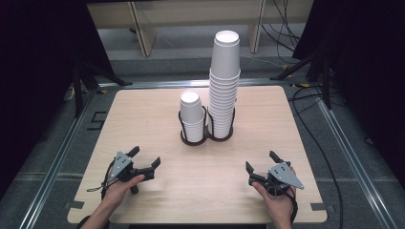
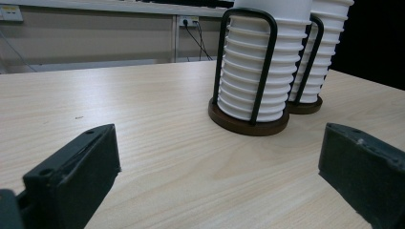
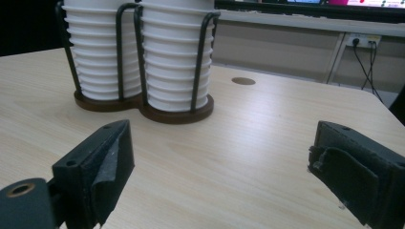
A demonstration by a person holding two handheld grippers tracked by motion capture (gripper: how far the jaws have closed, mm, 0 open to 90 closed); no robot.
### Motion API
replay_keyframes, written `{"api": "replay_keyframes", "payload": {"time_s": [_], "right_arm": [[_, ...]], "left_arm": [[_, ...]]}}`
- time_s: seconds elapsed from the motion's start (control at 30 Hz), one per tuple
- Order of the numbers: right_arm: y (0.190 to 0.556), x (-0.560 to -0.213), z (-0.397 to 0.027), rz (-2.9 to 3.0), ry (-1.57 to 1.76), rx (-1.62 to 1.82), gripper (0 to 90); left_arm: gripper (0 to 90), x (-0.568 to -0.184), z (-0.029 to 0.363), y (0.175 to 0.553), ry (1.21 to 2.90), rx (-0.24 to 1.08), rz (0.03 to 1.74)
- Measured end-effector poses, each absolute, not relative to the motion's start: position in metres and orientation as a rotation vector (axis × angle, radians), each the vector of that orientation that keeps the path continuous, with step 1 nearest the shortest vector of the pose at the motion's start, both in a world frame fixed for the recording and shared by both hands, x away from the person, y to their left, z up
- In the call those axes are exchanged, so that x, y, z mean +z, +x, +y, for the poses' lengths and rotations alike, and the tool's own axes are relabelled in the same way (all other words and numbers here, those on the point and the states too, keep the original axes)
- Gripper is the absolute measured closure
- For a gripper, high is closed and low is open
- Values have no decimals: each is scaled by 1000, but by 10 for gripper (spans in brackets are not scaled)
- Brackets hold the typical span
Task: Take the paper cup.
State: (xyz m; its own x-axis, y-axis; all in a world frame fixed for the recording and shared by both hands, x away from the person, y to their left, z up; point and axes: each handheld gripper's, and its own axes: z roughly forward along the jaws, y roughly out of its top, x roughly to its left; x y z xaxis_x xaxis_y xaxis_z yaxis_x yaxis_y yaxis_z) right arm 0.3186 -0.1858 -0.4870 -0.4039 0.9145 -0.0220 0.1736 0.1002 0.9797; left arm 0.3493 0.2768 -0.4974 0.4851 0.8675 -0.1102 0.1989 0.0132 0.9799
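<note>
Both grippers rest low near the table's near edge, well apart: the left gripper (image 1: 143,160) and the right gripper (image 1: 261,165) each have jaws spread wide with nothing between them, touching no cup. Beyond them, at the middle of the wooden table (image 1: 143,114), stands a dark double cup holder (image 1: 206,136). Its left ring holds the short stack of white paper cups (image 1: 192,114), its right ring the tall stack (image 1: 224,81); both stand upright, long axis vertical, mouths down. In the two gripper views the stacks' tops are cut off.
</note>
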Motion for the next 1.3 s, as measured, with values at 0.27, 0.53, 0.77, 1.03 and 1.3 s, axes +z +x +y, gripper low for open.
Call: {"api": "replay_keyframes", "payload": {"time_s": [0.27,0.53,0.77,1.03,1.3], "right_arm": [[322,-485,-178,1772,1006,1341,131],[327,-462,-177,1747,997,1353,128],[339,-441,-176,1675,1025,1432,128],[351,-418,-172,1676,1018,1444,119],[367,-389,-159,1664,935,1448,55]], "left_arm": [[0,-485,266,356,1458,622,967],[0,-456,241,372,1452,606,835],[0,-427,223,389,1427,581,766],[0,-401,207,409,1445,627,703],[0,-380,185,427,1453,670,620]]}}
